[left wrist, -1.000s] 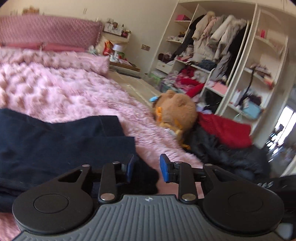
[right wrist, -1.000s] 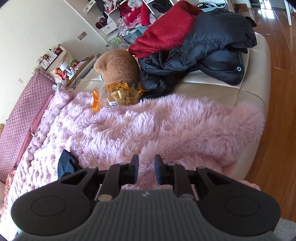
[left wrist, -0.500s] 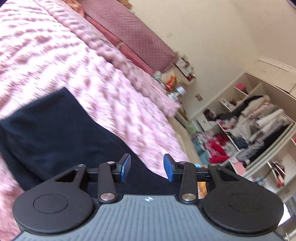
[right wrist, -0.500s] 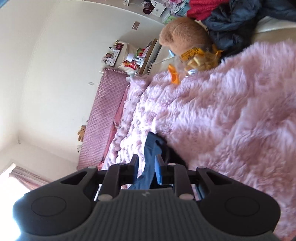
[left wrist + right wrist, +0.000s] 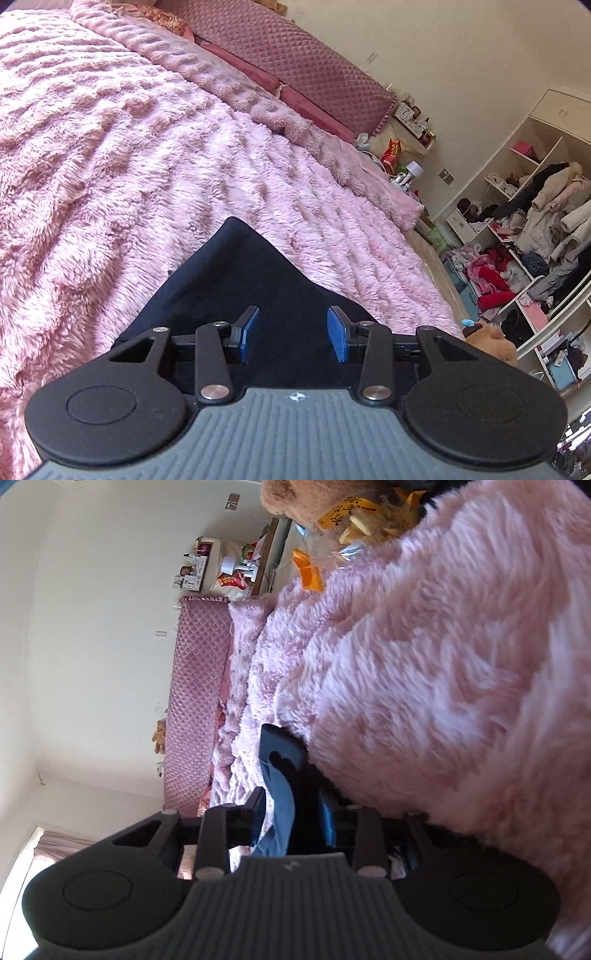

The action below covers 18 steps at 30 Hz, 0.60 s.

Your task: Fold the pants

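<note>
Pink fluffy blanket (image 5: 155,155) covers the bed from edge to edge; a quilted mauve headboard (image 5: 306,62) runs along the cream wall behind it; open shelves (image 5: 532,236) crammed with coats and clothes stand to the right in the left wrist view; a brown teddy (image 5: 491,341) shows by the bed's edge. The pants (image 5: 236,280), dark navy, lie on the blanket with one corner pointing away from the left gripper (image 5: 292,334); that gripper hangs just above them, its blue pads (image 5: 248,332) wide apart and nothing between them. The right wrist view is rolled sideways, the headboard standing upright in it; the right gripper (image 5: 295,819) has its jaws partly closed with a fold of the pants (image 5: 280,771) running up between them; whether the pads actually pinch the cloth I cannot tell; the blanket bulges close on its right.
</note>
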### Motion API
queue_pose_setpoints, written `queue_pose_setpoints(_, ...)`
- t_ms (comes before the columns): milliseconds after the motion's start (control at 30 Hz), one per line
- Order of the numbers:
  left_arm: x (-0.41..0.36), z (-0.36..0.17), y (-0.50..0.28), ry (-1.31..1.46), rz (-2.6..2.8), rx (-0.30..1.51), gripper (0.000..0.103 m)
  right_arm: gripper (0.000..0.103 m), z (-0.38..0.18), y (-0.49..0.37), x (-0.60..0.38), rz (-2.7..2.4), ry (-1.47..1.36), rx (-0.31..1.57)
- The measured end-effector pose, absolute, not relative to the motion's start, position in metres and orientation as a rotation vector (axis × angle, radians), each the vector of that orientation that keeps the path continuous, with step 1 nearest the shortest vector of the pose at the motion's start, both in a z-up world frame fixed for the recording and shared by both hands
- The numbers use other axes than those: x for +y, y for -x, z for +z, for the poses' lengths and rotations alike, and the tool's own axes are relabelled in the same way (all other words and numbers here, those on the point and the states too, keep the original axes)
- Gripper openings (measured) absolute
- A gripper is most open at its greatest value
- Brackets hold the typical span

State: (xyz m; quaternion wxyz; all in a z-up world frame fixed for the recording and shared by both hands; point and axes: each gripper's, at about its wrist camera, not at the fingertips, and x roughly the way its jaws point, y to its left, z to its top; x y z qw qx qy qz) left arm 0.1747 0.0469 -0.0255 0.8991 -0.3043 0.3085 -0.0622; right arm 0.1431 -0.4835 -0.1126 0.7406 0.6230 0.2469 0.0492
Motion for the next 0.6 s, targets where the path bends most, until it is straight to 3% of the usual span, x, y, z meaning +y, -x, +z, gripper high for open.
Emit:
queue_pose_setpoints(300,0.050,-0.037,-0.191,0.528,-0.136,0.612,0.045,0.029,-0.099,-0.153,-0.469,0.204,-1.201,0.471)
queue_pose_setpoints(333,0.044,-0.035,-0.196,0.467,-0.162,0.607,0.045,0.022,-0.100,-0.154,-0.468,0.196,-1.191,0.464)
queue_pose_setpoints(367,0.038,-0.035,-0.200,0.426,-0.187,0.597,0.045,0.002,-0.101,-0.153,-0.467,0.167,-1.166,0.458)
queue_pose_setpoints(600,-0.013,-0.037,-0.250,0.368,-0.335,0.564,0.045,0.000,-0.069,-0.175,-0.445,0.265,-0.964,0.377)
